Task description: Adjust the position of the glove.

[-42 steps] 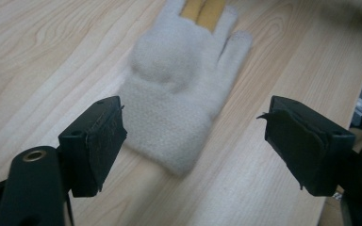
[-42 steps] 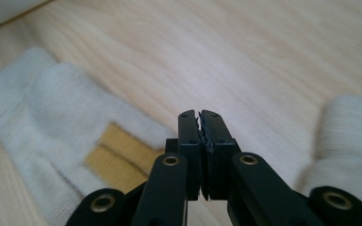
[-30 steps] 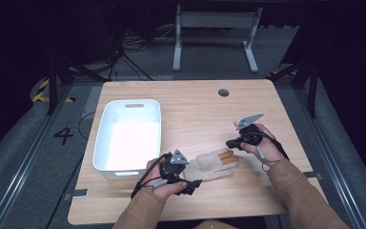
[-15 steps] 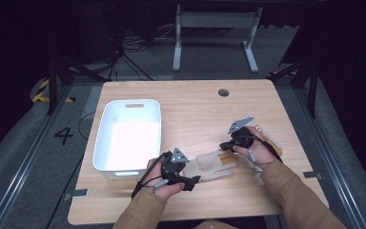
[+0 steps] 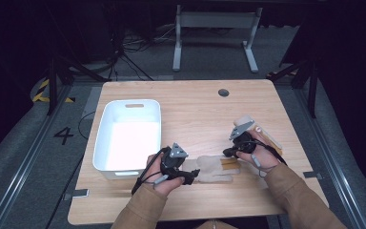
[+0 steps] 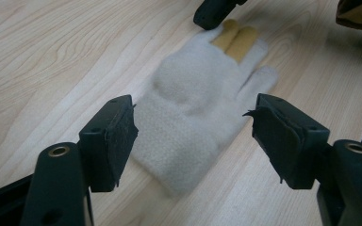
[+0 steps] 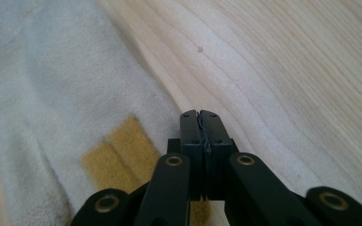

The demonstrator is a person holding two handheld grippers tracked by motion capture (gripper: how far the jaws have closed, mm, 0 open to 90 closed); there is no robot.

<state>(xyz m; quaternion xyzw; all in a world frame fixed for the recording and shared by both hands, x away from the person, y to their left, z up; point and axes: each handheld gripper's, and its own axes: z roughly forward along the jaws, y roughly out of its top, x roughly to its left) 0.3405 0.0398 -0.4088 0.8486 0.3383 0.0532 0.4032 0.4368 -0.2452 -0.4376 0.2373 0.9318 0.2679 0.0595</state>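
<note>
The left hand-held gripper [image 6: 193,141], its jaws just narrowing but parted, straddles the glove's [image 6: 193,108] cuff, long axis toward 1 o'clock, where the shut right hand-held gripper [image 5: 229,151] presses the fingertips.

A cream knitted glove [image 5: 213,168] with two mustard-yellow fingertips lies flat on the wooden table's near edge.

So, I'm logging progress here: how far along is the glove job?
Early. Done: the glove lies flat on the table, and the white bin holds nothing. In hand: the left gripper straddles the cuff, its jaws just closing but not yet pressing; the right gripper is shut, tips at the glove's finger end. Left: grip and lift the glove, probably toward the bin.
</note>
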